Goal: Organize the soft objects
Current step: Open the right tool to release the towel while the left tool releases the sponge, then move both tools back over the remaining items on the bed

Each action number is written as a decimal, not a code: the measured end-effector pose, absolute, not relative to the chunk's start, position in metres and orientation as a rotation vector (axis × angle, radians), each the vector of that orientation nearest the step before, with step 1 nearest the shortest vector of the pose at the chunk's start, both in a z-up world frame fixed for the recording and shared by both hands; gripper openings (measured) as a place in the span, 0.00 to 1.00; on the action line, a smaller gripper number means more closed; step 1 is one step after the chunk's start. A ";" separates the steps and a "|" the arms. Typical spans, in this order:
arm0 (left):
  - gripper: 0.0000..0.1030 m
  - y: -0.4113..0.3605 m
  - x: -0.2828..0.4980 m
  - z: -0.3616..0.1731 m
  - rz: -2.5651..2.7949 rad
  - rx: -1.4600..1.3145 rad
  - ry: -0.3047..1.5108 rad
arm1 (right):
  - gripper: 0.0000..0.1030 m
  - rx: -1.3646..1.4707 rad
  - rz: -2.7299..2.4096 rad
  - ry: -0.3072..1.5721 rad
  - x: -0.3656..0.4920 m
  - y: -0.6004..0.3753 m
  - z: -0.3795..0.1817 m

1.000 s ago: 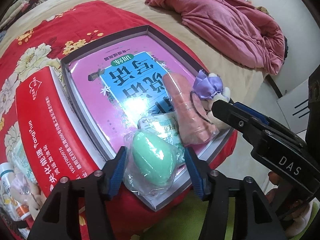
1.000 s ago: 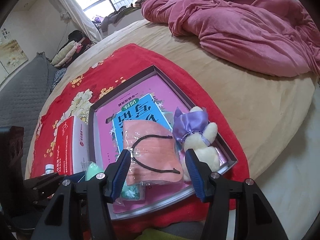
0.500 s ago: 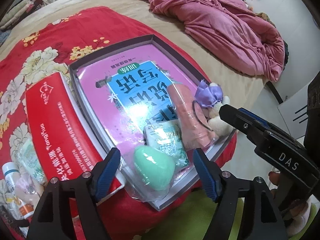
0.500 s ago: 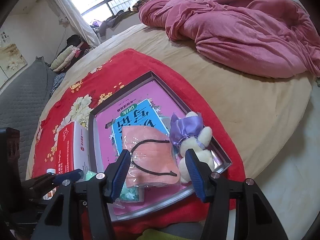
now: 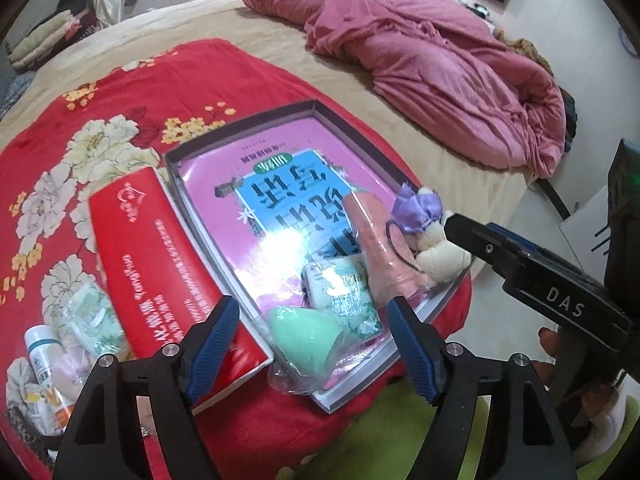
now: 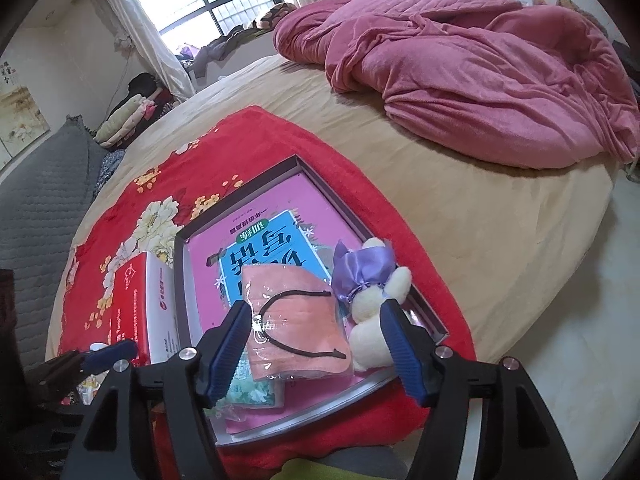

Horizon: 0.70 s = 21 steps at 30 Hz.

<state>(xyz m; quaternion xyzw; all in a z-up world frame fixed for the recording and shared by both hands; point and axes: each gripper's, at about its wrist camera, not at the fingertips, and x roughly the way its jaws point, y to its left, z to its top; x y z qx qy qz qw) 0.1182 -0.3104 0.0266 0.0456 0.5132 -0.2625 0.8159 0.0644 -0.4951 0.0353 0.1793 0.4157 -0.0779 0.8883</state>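
1. The left gripper (image 5: 312, 344) hangs over the near corner of the tray (image 5: 362, 134). Its jaws stand wide apart and grip nothing; the blue pads (image 5: 214, 338) flank the green sponge without touching it.
2. The green sponge (image 5: 306, 338), sealed in a clear bag, lies in the near corner of the tray, partly over the rim.
3. The right gripper (image 6: 316, 344) hangs over the near right part of the tray. Its jaws are opening; the orange cloth pack and the plush toy lie below and between them, and the pads press on neither.
4. The tissue pack (image 5: 344, 294), green and white, lies flat in the tray just beyond the sponge, touching it.
5. The orange cloth pack (image 6: 296, 318), with a black band inside its clear wrap, lies partly over the tissue pack.
6. The plush toy (image 6: 374, 296), cream with a purple bow, lies at the right rim of the tray, touching the cloth pack.
7. A pink and blue book (image 5: 280, 192) covers the tray floor under these items.
8. A red box (image 5: 160, 264) lies alongside the left rim of the tray.
9. A red floral blanket (image 5: 100, 104) lies under the tray and the box.
10. A pink quilt (image 6: 480, 68) lies crumpled at the far side of the bed (image 6: 460, 220).
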 end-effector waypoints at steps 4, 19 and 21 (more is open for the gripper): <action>0.76 -0.295 0.117 0.040 -0.542 0.057 1.069 | 0.69 0.357 -0.169 0.856 0.061 -0.493 0.041; 0.76 -0.234 0.105 0.072 -0.474 -0.024 1.005 | 0.70 0.268 -0.147 0.799 0.050 -0.463 0.076; 0.76 -0.228 0.102 0.074 -0.471 -0.035 1.002 | 0.70 0.247 -0.138 0.795 0.048 -0.455 0.080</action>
